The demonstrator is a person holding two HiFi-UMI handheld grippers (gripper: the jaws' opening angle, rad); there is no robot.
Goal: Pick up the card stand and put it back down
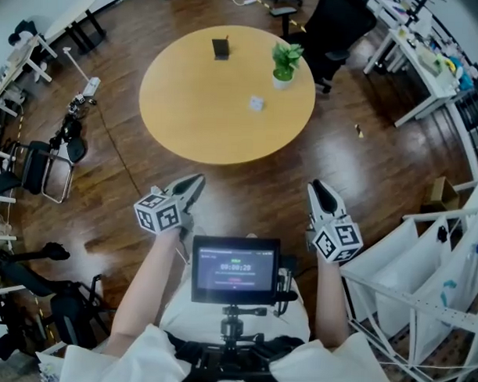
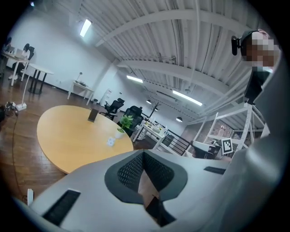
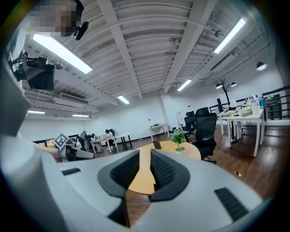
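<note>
Head view: card stand (image 1: pixel 220 48), seemingly, well beyond jaws.

The small pale item (image 1: pixel 256 103) on the right half of the round table (image 1: pixel 199 106) was too small to identify, and the dark upright stand (image 1: pixel 220 48) near the table's far edge showed no readable face. Right of the table, the white desks (image 1: pixel 422 71) ran off the picture's edge.
</note>
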